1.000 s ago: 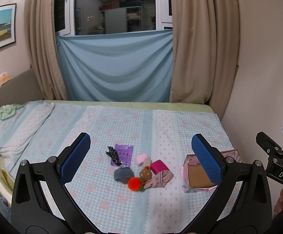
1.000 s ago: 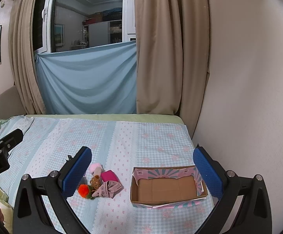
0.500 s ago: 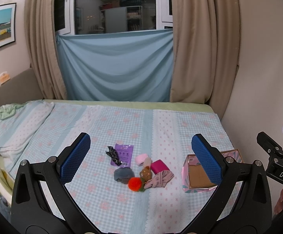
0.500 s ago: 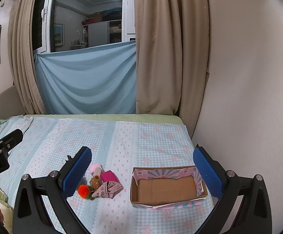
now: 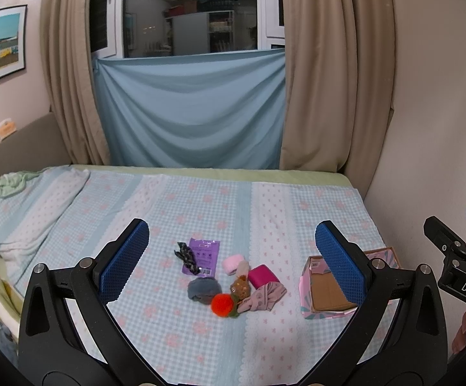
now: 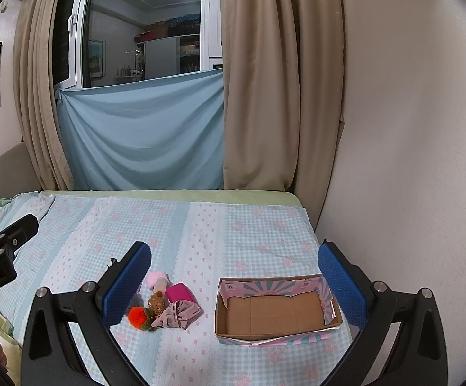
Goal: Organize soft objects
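Note:
A pile of soft items lies on the bed: an orange pompom [image 5: 222,304], a grey ball [image 5: 203,288], a brown plush [image 5: 240,287], a magenta pad [image 5: 263,276], a pink roll [image 5: 233,263], a patterned pink cloth [image 5: 262,299] and a purple packet [image 5: 202,256]. An open cardboard box [image 6: 276,308] stands empty to their right. My left gripper [image 5: 229,260] is open above the pile, well short of it. My right gripper [image 6: 233,284] is open, held above the bed between pile and box.
The checked bedspread [image 5: 201,206] covers the bed. A wall [image 6: 409,160] runs along the right side close to the box. Curtains [image 5: 323,80] and a blue sheet hang behind. A rumpled pillow [image 5: 24,206] lies at the left.

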A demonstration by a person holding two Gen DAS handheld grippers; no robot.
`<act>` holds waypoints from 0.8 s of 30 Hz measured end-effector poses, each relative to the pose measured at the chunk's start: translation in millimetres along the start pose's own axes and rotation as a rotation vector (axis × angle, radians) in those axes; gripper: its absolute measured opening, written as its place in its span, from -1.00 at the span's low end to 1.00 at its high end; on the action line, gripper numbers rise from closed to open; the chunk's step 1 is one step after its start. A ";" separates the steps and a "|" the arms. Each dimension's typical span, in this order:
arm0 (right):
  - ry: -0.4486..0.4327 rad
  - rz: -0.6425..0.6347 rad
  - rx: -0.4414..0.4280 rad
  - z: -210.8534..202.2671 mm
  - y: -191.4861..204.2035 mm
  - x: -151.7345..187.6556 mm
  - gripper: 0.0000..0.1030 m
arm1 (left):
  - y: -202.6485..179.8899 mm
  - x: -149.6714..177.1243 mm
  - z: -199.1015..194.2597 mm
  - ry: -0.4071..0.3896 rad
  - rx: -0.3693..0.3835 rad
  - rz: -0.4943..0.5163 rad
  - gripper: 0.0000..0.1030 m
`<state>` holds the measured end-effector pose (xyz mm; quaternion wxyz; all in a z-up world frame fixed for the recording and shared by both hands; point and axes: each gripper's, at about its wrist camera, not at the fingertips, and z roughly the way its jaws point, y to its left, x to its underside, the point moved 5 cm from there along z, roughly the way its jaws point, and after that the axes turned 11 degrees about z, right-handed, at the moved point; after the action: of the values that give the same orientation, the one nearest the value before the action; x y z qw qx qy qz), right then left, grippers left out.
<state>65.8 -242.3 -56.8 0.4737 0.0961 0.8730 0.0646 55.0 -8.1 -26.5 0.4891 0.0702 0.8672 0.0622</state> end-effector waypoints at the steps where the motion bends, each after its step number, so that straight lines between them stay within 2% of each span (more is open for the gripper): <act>1: 0.001 0.000 0.001 0.4 0.5 0.6 1.00 | -0.2 0.2 -0.1 -0.001 0.000 0.001 0.99; 7: 0.000 -0.006 -0.002 -0.1 0.7 0.9 1.00 | 4.1 -0.7 3.5 0.003 0.006 -0.026 0.99; 11: 0.001 -0.024 -0.024 4.8 2.6 0.5 1.00 | 13.4 6.1 8.8 0.021 -0.016 -0.029 0.99; 15: 0.007 -0.009 -0.056 15.6 6.0 9.8 1.00 | 30.4 30.6 26.8 0.090 -0.017 -0.038 0.99; 21: 0.124 0.063 -0.094 51.8 27.6 41.0 1.00 | 63.1 68.9 72.3 0.203 0.045 -0.047 0.99; 24: 0.201 0.099 -0.087 76.1 45.9 60.9 1.00 | 76.8 88.5 101.7 0.260 0.080 -0.019 0.99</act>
<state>102.1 -182.0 -138.4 0.3840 0.1114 0.9066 0.1350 101.6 87.6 -139.5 0.3702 0.0730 0.9255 0.0316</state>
